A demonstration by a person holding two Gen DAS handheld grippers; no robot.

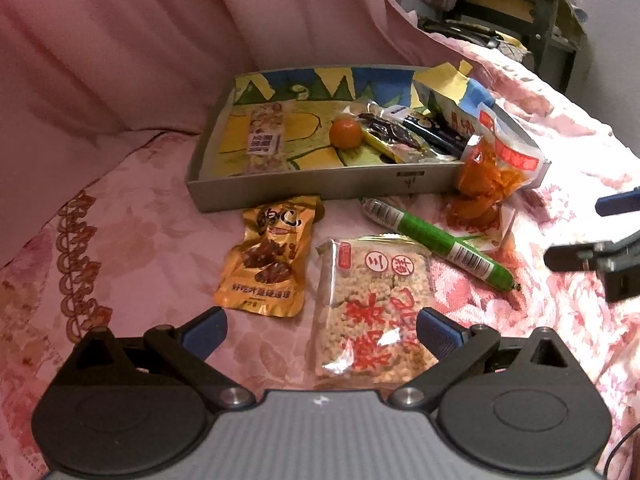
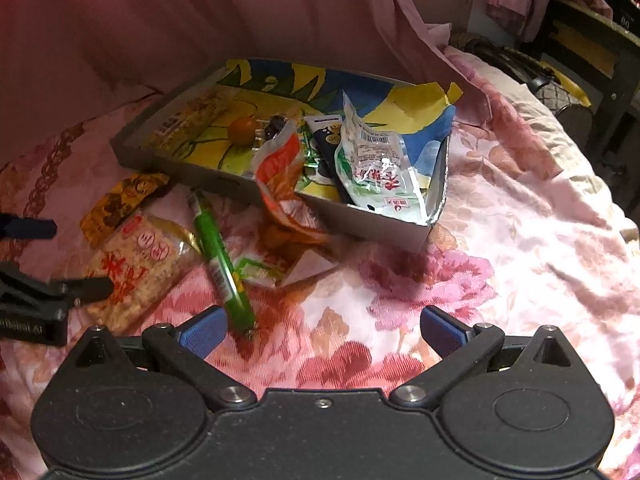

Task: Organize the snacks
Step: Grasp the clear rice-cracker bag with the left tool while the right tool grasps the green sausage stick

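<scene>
Left wrist: tool [image 1: 320, 330] agape over rice-cracker packet [image 1: 372, 308].

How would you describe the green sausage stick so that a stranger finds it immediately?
Start at the shallow grey tray on the pink floral bedspread. Just outside its front wall lies a long thin tube, the green sausage stick. It is the only green, rod-shaped item; its neighbours are flat packets.
</scene>
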